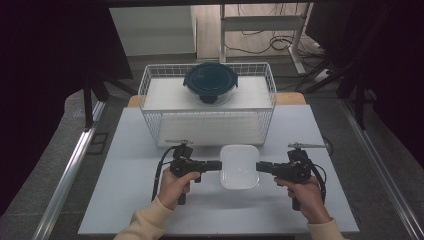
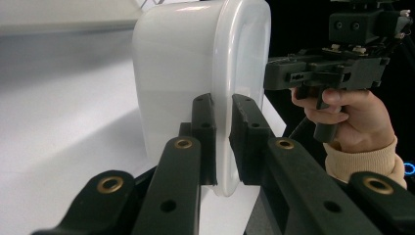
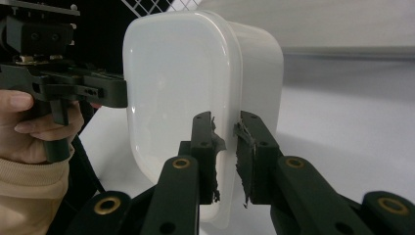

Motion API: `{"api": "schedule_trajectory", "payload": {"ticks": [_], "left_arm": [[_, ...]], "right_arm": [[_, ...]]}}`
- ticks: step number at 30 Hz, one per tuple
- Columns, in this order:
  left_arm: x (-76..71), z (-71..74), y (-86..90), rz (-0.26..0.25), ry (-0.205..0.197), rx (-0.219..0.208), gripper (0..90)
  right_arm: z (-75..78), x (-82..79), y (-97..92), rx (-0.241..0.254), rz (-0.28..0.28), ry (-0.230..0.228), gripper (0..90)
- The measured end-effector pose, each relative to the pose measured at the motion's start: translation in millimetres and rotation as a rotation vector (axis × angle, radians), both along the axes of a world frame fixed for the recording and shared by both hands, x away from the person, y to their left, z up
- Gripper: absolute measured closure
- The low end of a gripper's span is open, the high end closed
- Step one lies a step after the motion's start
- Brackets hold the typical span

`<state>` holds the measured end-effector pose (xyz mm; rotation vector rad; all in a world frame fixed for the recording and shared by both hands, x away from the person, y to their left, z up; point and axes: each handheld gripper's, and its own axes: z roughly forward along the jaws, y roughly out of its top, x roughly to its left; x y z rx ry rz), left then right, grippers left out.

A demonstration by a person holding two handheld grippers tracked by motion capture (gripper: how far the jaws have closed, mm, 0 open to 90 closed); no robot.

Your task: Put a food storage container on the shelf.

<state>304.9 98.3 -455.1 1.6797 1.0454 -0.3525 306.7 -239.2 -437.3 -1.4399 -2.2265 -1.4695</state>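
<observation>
1. Box sits at lower centre of the frame, above the counter — left tool and right tool each pinch its rim.
2. Lift both sides evenly, keeping it level toward the basket.

The white box sits mid-table, pinched at 9 and 3 o'clock by the two grippers, left gripper and right gripper, so both flanks are blocked. At 12 o'clock the wire basket stands near, leaving a narrow lane. Bare table lies open from 4 through 8 o'clock
</observation>
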Motion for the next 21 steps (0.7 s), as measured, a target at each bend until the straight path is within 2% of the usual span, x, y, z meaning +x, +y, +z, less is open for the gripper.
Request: {"api": "schedule_trajectory", "payload": {"ticks": [21], "left_arm": [[-11.7,22.6,5.3,-0.005,-0.084,0.009,81.6]], "right_arm": [[21.6,-11.5,4.8,0.005,0.013,-0.083,77.5]]}}
